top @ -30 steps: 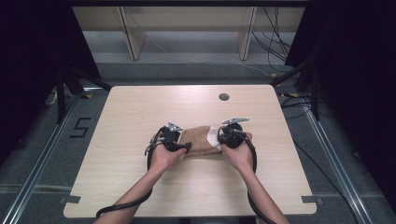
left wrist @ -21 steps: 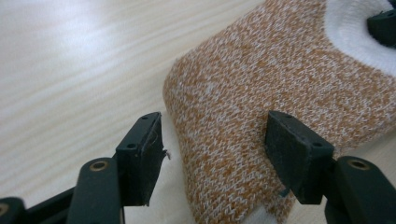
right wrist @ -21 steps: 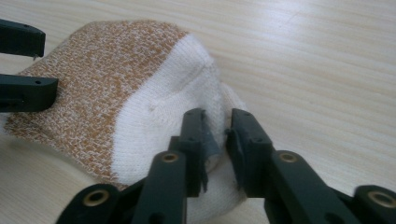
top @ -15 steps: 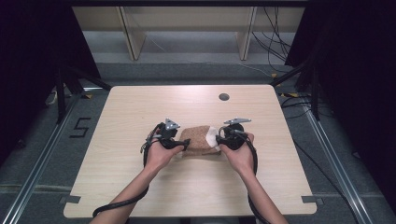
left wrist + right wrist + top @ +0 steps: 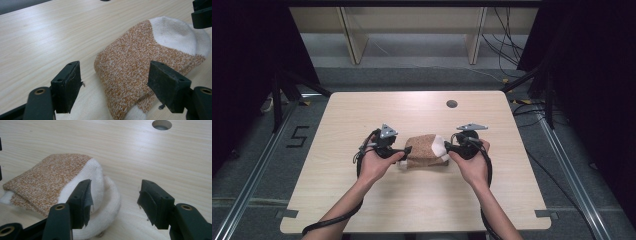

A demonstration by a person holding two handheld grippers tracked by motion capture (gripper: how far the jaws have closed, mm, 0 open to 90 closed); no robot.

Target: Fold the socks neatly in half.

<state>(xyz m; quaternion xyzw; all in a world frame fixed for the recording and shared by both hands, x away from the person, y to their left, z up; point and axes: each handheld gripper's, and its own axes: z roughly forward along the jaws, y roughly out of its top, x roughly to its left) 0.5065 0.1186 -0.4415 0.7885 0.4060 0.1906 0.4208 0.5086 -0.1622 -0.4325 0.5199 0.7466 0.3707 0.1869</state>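
Observation:
A folded orange-and-white sock (image 5: 424, 150) lies flat on the middle of the wooden table (image 5: 362, 110). At its left end my left gripper (image 5: 404, 150) is open, its jaws having just been opening. In the left gripper view the sock (image 5: 140, 57) lies ahead and partly between the spread jaws of the left gripper (image 5: 115, 72), untouched by the pads. At the sock's right end my right gripper (image 5: 448, 146) is open too, its jaws just widened. In the right gripper view the white cuff (image 5: 100, 182) sits by the left jaw of the right gripper (image 5: 116, 187), not pinched.
A round cable hole (image 5: 451, 104) is sunk in the table at the far right of the sock, and appears as a hole (image 5: 162, 124) in the right gripper view. Dark curtains flank the table. Cables trail from both grippers toward the near edge.
Both grippers have let go of the sock, their jaws now spread. The left hand has drawn back a little to the left and up. The sock rests flat on the table.

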